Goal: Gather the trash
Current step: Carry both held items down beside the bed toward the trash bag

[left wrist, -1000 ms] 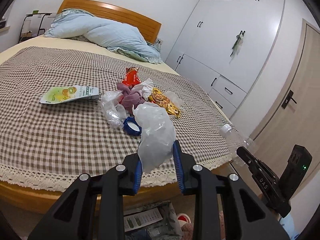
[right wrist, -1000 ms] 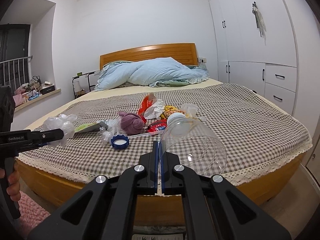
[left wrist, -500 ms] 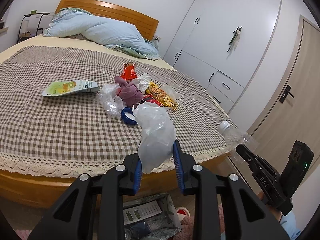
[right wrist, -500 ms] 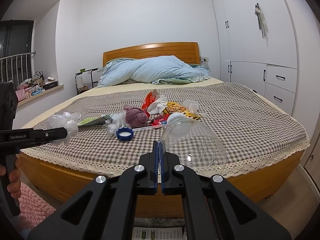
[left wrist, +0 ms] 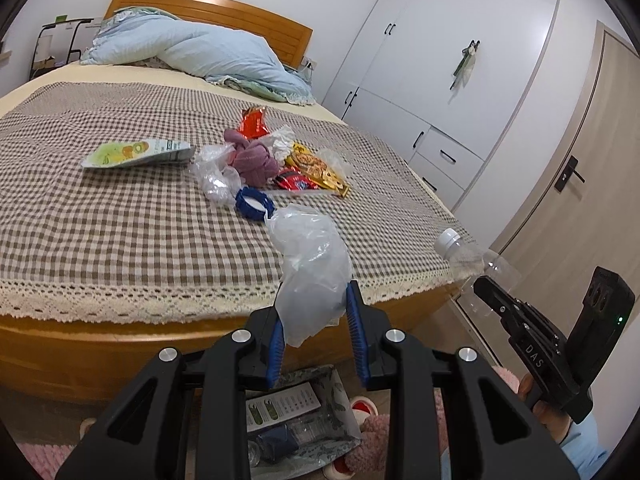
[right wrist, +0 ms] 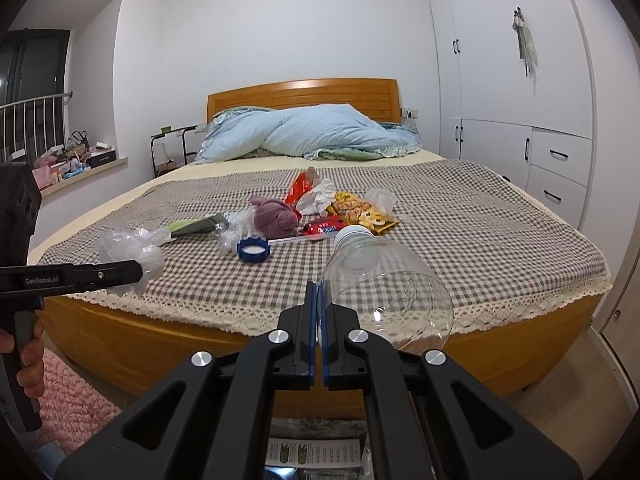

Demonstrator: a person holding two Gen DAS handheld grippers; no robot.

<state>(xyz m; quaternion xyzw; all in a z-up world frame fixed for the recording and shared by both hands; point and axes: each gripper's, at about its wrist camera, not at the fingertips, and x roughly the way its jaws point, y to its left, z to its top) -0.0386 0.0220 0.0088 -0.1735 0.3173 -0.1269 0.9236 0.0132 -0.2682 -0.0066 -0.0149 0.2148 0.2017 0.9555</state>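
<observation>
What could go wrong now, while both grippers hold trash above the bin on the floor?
1. The right gripper seems to pinch only a thin edge of the clear plastic bottle, which sticks out sideways; it could twist free and miss the bin.
2. The crumpled plastic bag in the left gripper is light and may drift or cling when released.
3. The bin looks partly full, so the bottle could bounce out.

Both grippers are the same chunky black plastic build, left gripper (left wrist: 316, 334) and right gripper (right wrist: 319, 334), with blue ribbed pads lining the fingers (left wrist: 275, 350) and shiny silver screws at the pivots. One side reads "GenRobot.AI", the other "DAS" near a green LED. The person wears a light blue sleeve (left wrist: 580, 446).
</observation>
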